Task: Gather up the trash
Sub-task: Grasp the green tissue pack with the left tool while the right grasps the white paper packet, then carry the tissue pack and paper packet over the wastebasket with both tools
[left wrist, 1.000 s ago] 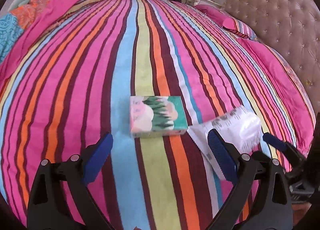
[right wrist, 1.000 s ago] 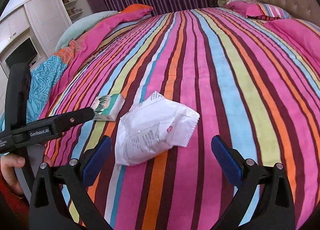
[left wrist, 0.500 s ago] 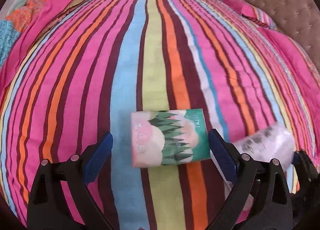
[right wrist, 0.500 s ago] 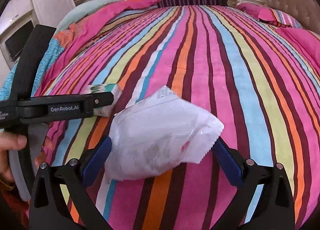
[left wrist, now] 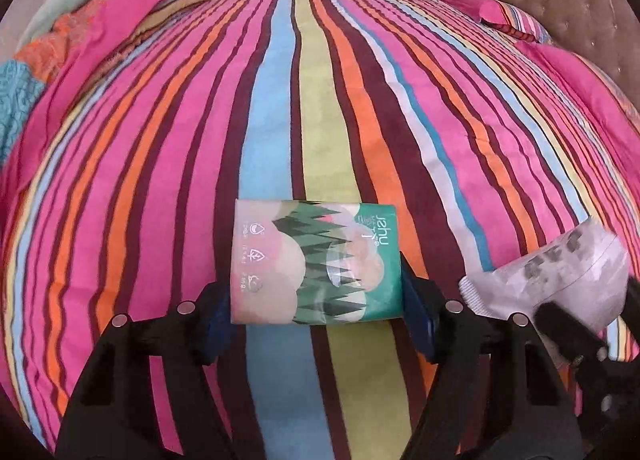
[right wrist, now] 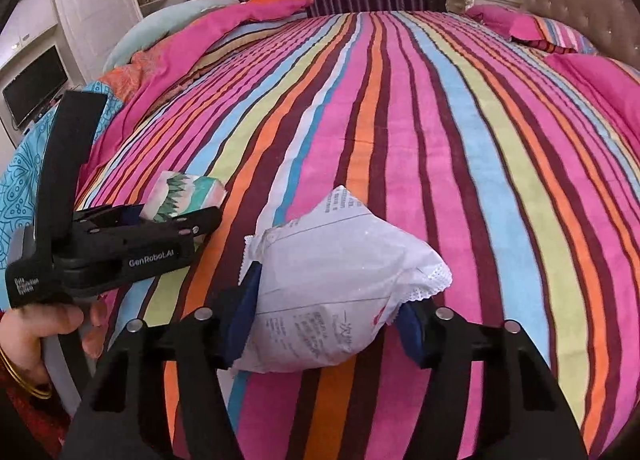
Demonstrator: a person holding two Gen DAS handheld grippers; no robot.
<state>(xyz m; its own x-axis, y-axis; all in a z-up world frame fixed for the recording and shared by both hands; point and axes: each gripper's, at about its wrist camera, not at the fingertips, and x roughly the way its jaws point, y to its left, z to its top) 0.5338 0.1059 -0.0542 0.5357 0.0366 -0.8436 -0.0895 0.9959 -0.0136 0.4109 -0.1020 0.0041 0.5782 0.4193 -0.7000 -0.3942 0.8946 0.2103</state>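
Fingers of the left gripper (left wrist: 316, 312) clamp a tissue pack (left wrist: 316, 266); the right gripper (right wrist: 326, 314) clamps a white wrapper (right wrist: 340, 292) beside it, over the striped bed (right wrist: 460, 140). Both pieces gathered; disposal remains.

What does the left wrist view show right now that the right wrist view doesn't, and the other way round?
Only the left wrist view shows the left tongs from behind, closed on both ends of the tissue pack, with its printed face readable. Only the right wrist view shows the right tongs squeezing the white wrapper, plus the hand, cabinet and TV. Both show pack, wrapper, striped bedspread, pillows and headboard.
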